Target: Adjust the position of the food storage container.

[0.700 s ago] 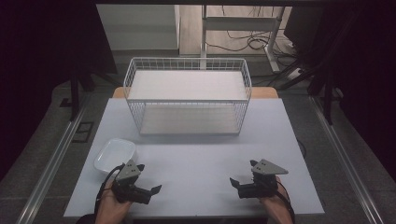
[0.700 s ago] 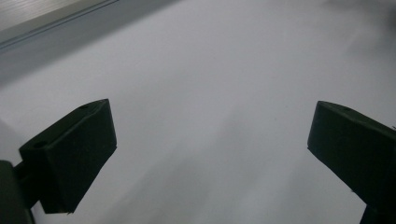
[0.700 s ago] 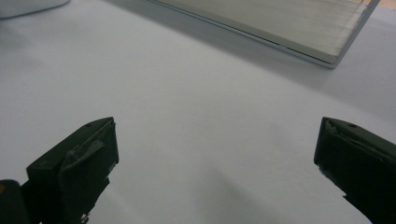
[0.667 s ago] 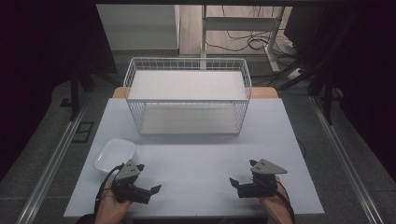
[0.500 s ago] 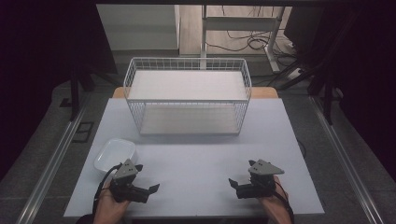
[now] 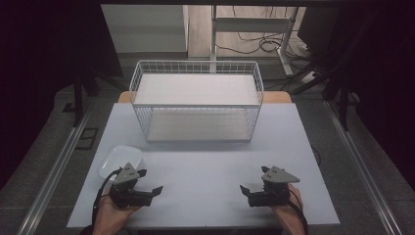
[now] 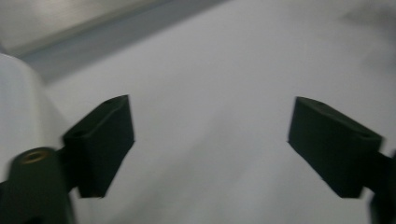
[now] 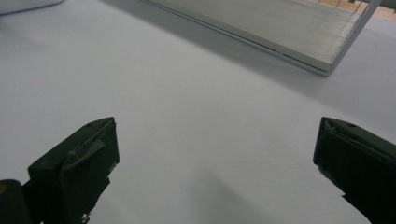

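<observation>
My left gripper (image 6: 149, 181) rests low over the white table (image 6: 205, 161) at the near left. Its jaws point right and stand open with nothing between them. In the left gripper view the left gripper (image 7: 210, 144) has only bare tabletop between its pads. A white dish (image 6: 121, 160) lies just behind it; the dish's rim (image 7: 18, 112) fills that view's left edge. My right gripper (image 6: 247, 194) sits at the near right, pointing left. In the right gripper view the right gripper (image 8: 215, 163) is open over bare table.
A white wire basket (image 6: 195, 98) with a pale board in its bottom stands at the back middle of the table; its lower edge (image 8: 280, 32) crosses the top of the right gripper view. Metal rails run along both sides of the table.
Both hands keep almost the same places. The left gripper has edged slightly to the left, and both pairs of jaws stay open.
</observation>
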Demonstrator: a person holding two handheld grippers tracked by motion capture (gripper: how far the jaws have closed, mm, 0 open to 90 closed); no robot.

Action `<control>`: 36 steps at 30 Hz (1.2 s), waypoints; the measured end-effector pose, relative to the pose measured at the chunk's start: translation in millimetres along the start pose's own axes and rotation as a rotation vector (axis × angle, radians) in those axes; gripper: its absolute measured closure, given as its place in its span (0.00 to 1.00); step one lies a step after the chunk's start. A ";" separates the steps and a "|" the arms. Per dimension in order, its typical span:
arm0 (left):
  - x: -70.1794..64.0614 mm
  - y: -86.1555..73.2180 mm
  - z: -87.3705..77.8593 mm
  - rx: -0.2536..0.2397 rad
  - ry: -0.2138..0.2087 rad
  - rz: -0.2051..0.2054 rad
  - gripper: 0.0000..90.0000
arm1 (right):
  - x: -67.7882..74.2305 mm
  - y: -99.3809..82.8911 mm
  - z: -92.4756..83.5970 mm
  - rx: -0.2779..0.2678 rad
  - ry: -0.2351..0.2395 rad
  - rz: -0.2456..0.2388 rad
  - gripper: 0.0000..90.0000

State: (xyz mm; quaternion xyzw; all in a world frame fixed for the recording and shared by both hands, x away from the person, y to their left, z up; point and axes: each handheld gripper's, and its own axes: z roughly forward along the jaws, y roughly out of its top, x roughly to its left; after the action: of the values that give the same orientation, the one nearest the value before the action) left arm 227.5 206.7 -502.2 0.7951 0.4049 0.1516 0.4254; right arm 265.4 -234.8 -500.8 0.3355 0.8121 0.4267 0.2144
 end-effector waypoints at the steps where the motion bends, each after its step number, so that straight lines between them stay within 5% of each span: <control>1: 1.6 1.5 -2.5 -0.003 0.008 -0.004 0.27 | -0.2 0.0 -0.1 0.000 0.003 0.004 0.00; 3: 8.4 4.4 -6.6 0.007 0.063 -0.026 0.36 | -0.6 0.0 -0.2 0.001 0.010 0.009 0.00; 9: 38.6 7.6 -22.4 -0.030 0.116 -0.132 0.67 | -1.4 -0.7 0.4 0.017 0.019 0.023 0.00; 17: 80.3 2.1 -40.6 -0.040 0.192 -0.214 1.00 | -0.8 -2.7 4.4 0.065 0.014 0.021 0.00; 27: 134.4 -8.7 -48.3 -0.062 0.284 -0.330 1.00 | -1.3 -4.4 6.8 0.089 0.002 0.034 0.00; 36: 151.3 -15.4 -33.9 -0.015 0.287 -0.389 1.00 | 0.1 -5.4 9.8 0.103 0.013 0.041 0.00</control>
State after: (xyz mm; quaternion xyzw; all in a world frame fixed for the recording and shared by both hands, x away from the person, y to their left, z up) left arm 294.4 347.1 -510.0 0.6693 0.6055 0.1811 0.3907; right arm 269.6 -231.6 -510.7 0.3600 0.8273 0.3906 0.1825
